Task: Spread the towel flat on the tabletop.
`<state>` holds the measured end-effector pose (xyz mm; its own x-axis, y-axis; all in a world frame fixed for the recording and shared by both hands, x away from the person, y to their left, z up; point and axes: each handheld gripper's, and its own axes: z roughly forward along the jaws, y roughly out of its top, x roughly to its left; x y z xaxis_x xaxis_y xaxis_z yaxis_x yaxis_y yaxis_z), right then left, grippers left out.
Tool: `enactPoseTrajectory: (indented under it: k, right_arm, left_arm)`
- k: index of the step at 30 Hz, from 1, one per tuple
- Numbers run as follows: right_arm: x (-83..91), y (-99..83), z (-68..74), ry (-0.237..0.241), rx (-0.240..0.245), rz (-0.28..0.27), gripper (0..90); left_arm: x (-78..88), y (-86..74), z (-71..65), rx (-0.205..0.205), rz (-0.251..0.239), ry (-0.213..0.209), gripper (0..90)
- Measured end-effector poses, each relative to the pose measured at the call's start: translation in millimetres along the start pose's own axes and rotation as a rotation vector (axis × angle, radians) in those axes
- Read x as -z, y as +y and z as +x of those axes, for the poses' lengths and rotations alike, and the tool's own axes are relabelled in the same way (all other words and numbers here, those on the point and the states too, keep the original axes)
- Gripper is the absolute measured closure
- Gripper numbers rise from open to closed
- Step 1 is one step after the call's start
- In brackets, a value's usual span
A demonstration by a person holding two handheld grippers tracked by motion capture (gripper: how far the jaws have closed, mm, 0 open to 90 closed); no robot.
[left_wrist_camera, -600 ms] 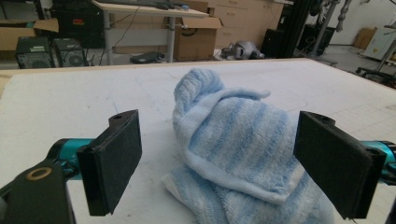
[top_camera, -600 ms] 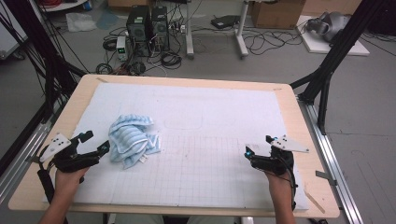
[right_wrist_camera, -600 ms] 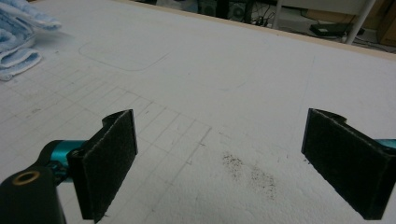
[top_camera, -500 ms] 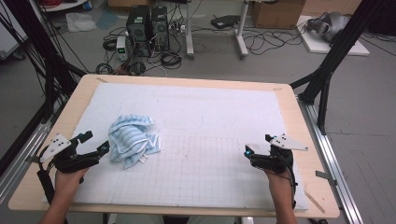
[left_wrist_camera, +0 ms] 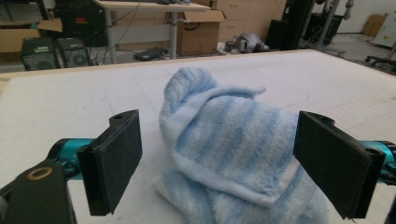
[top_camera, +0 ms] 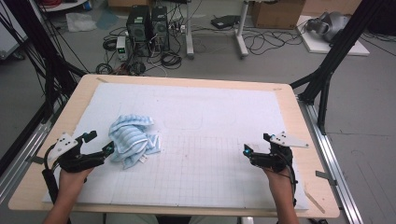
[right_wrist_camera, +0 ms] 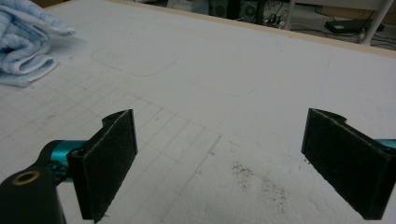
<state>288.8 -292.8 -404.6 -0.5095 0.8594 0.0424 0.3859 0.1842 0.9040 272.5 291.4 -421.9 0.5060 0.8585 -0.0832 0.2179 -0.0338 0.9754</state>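
1. Black left gripper [top_camera: 108, 150] has its jaws wide open, just beside the crumpled blue-and-white striped towel [top_camera: 133, 140].
2. Push in so both pads get around a thick fold, then squeeze.
3. Black right gripper [top_camera: 247, 151] waits open, far right of the towel on the white mat [top_camera: 224, 107].

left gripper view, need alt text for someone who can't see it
A crumpled blue-and-white striped towel lies on a white mat, just ahead of the left gripper, whose two black jaws stand wide open to either side of it without touching it. Behind the table are cardboard boxes and computer towers on the floor.
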Motion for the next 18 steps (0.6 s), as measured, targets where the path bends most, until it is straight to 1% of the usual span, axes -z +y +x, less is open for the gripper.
enactPoseTrajectory:
  k: [2, 3, 6, 8, 9, 11, 13, 16, 17, 18]
  right_arm:
    - [-2.3, 1.7, 2.6, 0.006, -0.004, 0.001, 9.5]
    - [-4.0, 2.0, 3.5, 0.011, -0.007, 0.001, 9.5]
    - [-8.4, 1.4, 6.0, 0.029, 0.01, 0.013, 9.5]
    - [-8.5, 1.0, 7.8, 0.039, 0.006, 0.02, 9.5]
    - [-8.1, 1.0, 7.5, 0.039, 0.01, 0.017, 9.5]
    - [-6.8, 0.7, 7.6, 0.043, 0.003, 0.015, 9.5]
    - [-5.6, -0.4, 7.2, 0.046, 0.001, 0.015, 9.5]
    - [-4.3, -1.7, 5.9, 0.046, -0.014, 0.016, 9.5]
    - [-4.7, -2.1, 5.0, 0.047, -0.012, 0.011, 9.5]
    - [-4.8, -2.5, 5.0, 0.051, -0.015, 0.014, 9.5]
  left_arm:
    - [-2.5, 1.1, -1.4, -0.006, 0.013, 0.001, 16.1]
    - [-4.0, 1.5, -1.8, -0.002, 0.018, 0.003, 16.2]
    - [-8.1, 2.5, -2.1, -0.004, 0.038, 0.003, 16.5]
    - [-10.9, 3.3, -1.9, -0.007, 0.048, 0.001, 17.3]
    - [-12.5, 4.1, -1.5, -0.007, 0.052, -0.006, 18.0]
    - [-16.7, 6.2, -0.8, -0.011, 0.069, -0.01, 20.0]
    - [-22.1, 9.7, 0.2, -0.011, 0.085, -0.015, 20.5]
    - [-31.1, 17.7, 0.2, -0.027, 0.101, -0.026, 20.9]
    - [-34.4, 21.1, 0.0, -0.032, 0.104, -0.034, 21.1]
    - [-38.0, 24.7, -0.6, -0.042, 0.111, -0.036, 22.5]
